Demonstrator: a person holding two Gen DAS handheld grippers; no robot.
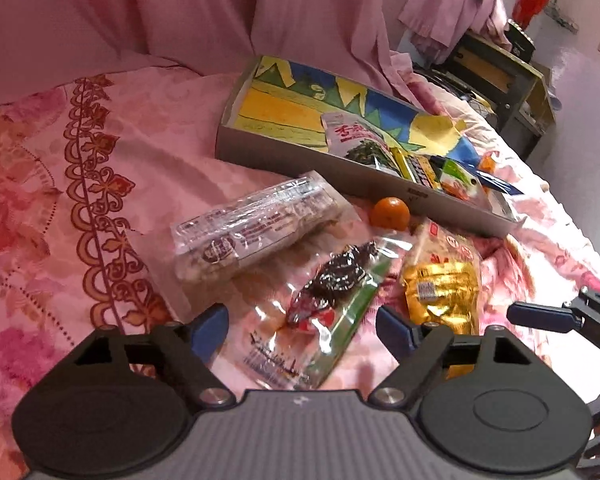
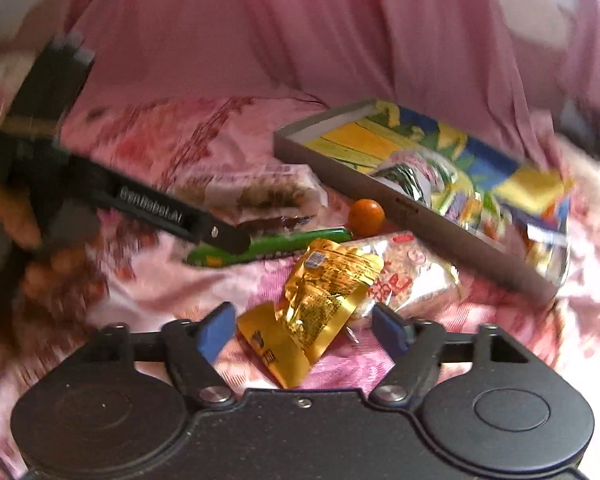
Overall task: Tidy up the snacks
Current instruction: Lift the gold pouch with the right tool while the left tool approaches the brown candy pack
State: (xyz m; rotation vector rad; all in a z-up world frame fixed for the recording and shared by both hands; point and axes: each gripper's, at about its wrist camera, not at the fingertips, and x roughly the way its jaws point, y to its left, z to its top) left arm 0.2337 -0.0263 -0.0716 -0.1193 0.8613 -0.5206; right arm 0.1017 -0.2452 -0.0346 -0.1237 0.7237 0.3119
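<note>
Left wrist view: nearest the lens, the left gripper stands wide open with nothing held, its blue pads either side of a clear bag of dark sweets with a green edge. At 11 o'clock from it lies a long clear pack; at 12 an orange sits just beside the box, whose far-right end already holds several packets. A gold pouch lies at 2 o'clock, and a finger of the right gripper pokes in at 3.

Right wrist view (blurred): the right gripper is also spread wide and empty, the gold pouch between its pads, a white-and-red packet touching it at 1 o'clock. The box sits at 1–2 o'clock.

These bags look light, crinkly and slippery — probably best pinched at a flat sealed edge, not the puffed middle. The orange would roll.
</note>
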